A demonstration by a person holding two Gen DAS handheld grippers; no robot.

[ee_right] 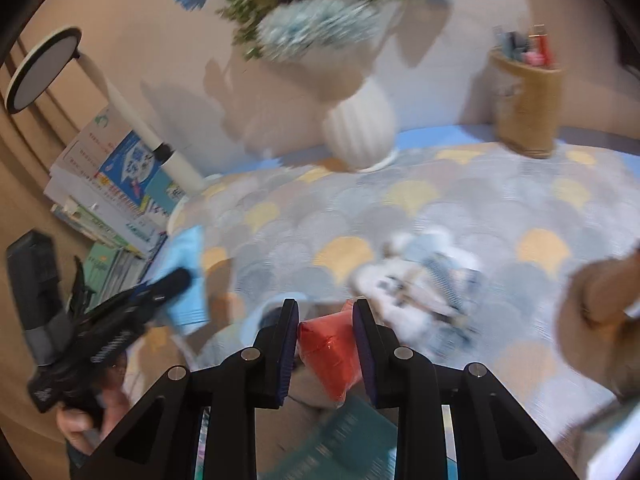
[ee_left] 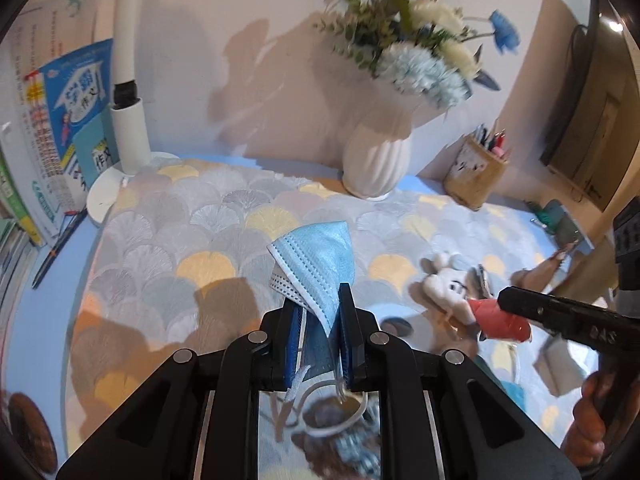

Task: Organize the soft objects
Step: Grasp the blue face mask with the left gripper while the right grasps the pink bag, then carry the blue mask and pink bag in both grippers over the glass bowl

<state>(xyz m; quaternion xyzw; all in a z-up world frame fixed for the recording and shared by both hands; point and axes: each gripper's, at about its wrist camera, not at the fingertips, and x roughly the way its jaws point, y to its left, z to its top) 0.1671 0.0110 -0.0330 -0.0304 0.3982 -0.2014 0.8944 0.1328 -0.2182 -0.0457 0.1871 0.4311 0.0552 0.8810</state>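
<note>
Blue surgical mask (ee_left: 320,264): pleated, folded over, white ear loops hanging loose; raised off the scallop-patterned cloth (ee_left: 180,240), clamped at its lower edge, near the cloth's middle. Red soft packet (ee_right: 332,352): glossy, wrapped, block-shaped, tilted; pinched from both sides above the cloth's near edge. White plush toy (ee_left: 444,284): small, dark facial markings, lying on its side on the cloth toward the right edge, just beside the red packet.
</note>
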